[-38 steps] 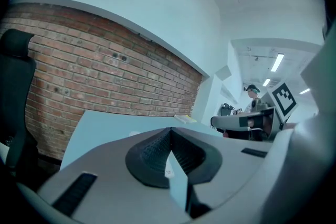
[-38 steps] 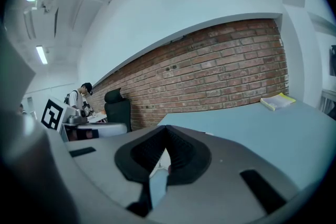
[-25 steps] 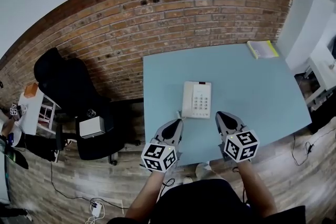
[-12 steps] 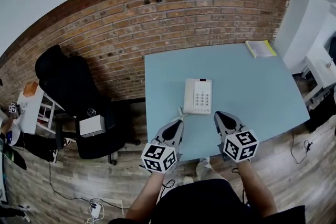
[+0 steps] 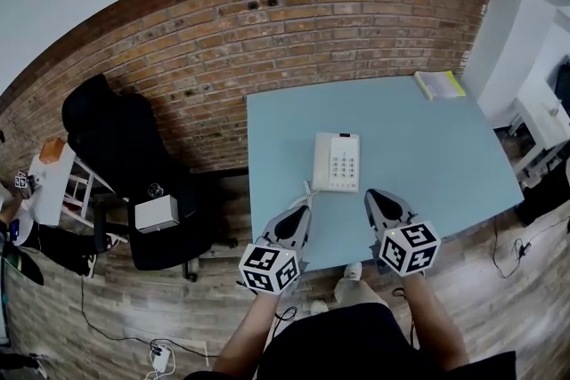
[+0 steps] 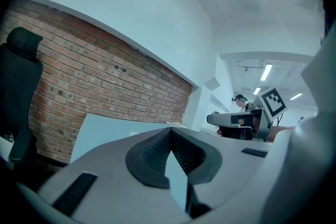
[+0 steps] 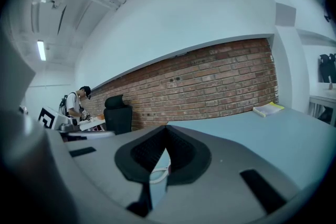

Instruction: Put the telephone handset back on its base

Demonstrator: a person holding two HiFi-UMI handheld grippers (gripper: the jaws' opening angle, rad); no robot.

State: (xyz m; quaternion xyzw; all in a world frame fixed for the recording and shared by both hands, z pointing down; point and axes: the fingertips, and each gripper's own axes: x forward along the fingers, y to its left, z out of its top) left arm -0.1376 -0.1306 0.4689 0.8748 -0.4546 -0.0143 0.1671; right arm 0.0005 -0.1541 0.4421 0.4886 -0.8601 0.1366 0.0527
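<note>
The white telephone [image 5: 337, 162] stood on the light blue surface [image 5: 427, 147], near its front edge and a little left of its middle. The handset [image 5: 320, 160] lay along the left side of the base [image 5: 344, 163], and it seemed to rest in its cradle, though the head view was too small to be sure. The coiled cord [image 5: 307, 190] came out at the near left corner of the telephone. The left hand-held gripper [image 5: 301, 209] was over the front edge of the surface, near that corner but apart from it, and its tips pointed toward the cord. In the left gripper view its jaws were clenched tip to tip with nothing between them. The right hand-held gripper [image 5: 373, 195] was just in front of the near right corner of the telephone and did not touch it. Its jaws were also clenched together and empty, and in the right gripper view a piece of the cord showed in the gap under the tips. A yellow book [image 5: 440, 84] lay at the far right corner of the surface, well apart from the telephone. A black office chair [image 5: 116, 138] stood on the left before the brick wall [image 5: 294, 22].
</note>
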